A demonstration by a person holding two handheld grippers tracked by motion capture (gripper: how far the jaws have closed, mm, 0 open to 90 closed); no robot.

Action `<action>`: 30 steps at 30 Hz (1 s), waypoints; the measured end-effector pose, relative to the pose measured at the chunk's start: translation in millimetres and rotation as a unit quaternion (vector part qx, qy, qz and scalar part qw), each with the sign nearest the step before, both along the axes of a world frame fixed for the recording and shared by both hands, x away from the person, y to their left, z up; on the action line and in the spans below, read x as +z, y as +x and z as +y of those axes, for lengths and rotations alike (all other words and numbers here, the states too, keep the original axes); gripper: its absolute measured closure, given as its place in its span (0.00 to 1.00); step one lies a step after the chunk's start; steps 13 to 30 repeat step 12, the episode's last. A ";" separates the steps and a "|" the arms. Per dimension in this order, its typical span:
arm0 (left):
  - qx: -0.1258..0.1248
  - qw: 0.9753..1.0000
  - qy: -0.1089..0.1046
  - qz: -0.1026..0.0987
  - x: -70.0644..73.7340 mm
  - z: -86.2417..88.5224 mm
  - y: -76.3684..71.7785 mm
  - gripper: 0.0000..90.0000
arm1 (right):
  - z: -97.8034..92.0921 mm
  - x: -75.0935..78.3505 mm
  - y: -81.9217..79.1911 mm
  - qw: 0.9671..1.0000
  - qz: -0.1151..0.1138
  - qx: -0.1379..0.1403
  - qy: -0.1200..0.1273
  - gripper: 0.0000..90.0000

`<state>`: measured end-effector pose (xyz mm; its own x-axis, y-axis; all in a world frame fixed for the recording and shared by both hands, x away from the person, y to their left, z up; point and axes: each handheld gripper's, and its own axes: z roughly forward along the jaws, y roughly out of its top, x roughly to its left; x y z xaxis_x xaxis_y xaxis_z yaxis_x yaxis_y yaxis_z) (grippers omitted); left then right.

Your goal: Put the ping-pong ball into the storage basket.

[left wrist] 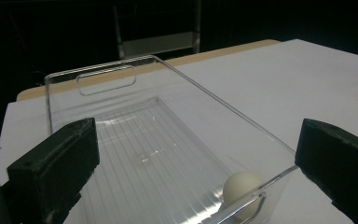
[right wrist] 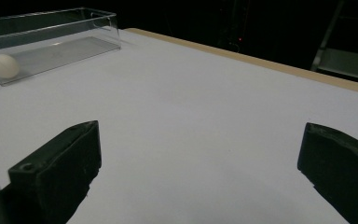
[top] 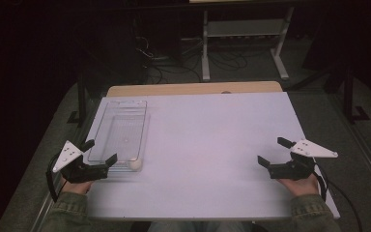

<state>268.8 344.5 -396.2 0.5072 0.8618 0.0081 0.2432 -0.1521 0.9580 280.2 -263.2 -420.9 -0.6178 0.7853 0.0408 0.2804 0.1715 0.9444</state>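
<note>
A clear plastic bin [top: 121, 128] lies lengthwise at the table's left side, with a small white ball [top: 135, 164] in its near right corner. My left gripper [top: 100, 151] is open at the bin's near end, jaws wide apart and empty. Its own view looks into the bin [left wrist: 135, 84], the ball [left wrist: 240, 186] just behind the near wall. My right gripper [top: 273, 151] is open over bare table at the right, nothing between its jaws. From there the bin [right wrist: 51, 28] and ball [right wrist: 3, 65] lie far off at upper left.
The white table top [top: 212, 145] has a wooden strip [top: 193, 88] along its far edge. Beyond it, a white metal frame [top: 241, 34] and loose cables [top: 174, 63] sit on the dark floor. A black post [top: 81, 101] stands by the table's left edge.
</note>
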 end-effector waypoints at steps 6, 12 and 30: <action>0.019 1.000 -0.019 -0.004 -8.5 3.9 -1.0 0.00 | 0.1 0.2 -0.1 1.000 0.000 0.002 0.002 0.00; 0.014 1.000 -0.010 -0.002 -12.0 1.8 1.2 0.00 | 0.0 0.0 0.2 1.000 0.001 0.001 0.001 0.00; 0.014 1.000 -0.010 -0.002 -12.0 1.8 1.2 0.00 | 0.0 0.0 0.2 1.000 0.001 0.001 0.001 0.00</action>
